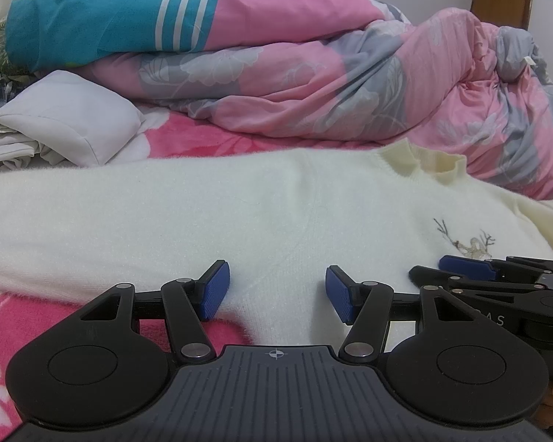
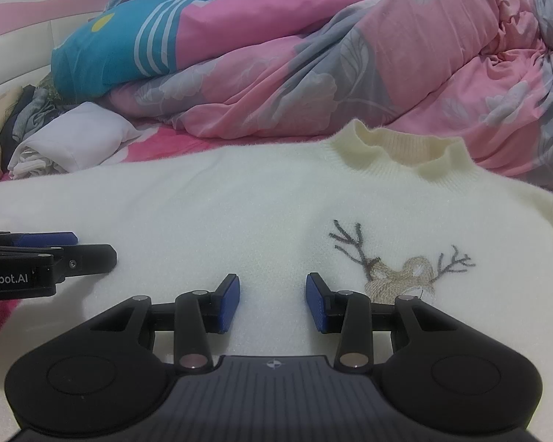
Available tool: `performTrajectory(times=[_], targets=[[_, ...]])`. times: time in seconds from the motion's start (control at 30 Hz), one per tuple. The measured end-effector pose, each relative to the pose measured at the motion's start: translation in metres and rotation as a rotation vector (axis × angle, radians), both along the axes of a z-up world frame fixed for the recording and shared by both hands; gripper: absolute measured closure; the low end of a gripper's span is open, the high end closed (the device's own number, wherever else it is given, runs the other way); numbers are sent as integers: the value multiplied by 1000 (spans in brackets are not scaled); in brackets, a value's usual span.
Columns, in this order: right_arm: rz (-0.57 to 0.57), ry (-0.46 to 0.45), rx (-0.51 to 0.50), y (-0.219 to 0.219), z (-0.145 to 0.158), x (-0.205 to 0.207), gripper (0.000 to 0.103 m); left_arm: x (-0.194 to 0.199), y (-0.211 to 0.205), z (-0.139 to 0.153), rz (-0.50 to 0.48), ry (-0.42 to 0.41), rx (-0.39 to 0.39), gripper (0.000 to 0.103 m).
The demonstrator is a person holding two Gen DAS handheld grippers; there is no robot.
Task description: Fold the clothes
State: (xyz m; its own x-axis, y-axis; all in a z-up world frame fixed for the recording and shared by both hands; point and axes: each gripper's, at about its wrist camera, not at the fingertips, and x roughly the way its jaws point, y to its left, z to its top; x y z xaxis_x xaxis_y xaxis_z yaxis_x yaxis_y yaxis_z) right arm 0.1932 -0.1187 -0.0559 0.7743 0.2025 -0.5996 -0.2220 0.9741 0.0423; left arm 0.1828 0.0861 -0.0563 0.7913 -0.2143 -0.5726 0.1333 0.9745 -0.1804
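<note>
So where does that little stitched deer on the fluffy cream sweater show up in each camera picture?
Left wrist view: the stitched brown deer sits at the lower right, partly behind the right gripper.
Right wrist view: lower right of centre, beside the right-hand blue finger pad.
Shared landmark: the sweater's ribbed cream collar.

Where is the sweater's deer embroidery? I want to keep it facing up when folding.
The deer sits on the sweater's chest below the collar, just right of the right gripper in the right wrist view.
</note>
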Motion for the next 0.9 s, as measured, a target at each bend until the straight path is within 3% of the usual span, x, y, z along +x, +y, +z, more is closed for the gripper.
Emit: performTrajectory(times=[0.77, 0.83, 0.9], targets=[[0, 14, 21, -3, 1, 3, 61, 3, 1, 1, 4, 10, -12, 45], [-22, 37, 40, -4, 10, 2, 60, 2, 2, 2, 7, 5, -15, 45], [-36, 48, 124, -13, 21, -10, 52, 0, 4, 4, 17, -3, -20, 45]])
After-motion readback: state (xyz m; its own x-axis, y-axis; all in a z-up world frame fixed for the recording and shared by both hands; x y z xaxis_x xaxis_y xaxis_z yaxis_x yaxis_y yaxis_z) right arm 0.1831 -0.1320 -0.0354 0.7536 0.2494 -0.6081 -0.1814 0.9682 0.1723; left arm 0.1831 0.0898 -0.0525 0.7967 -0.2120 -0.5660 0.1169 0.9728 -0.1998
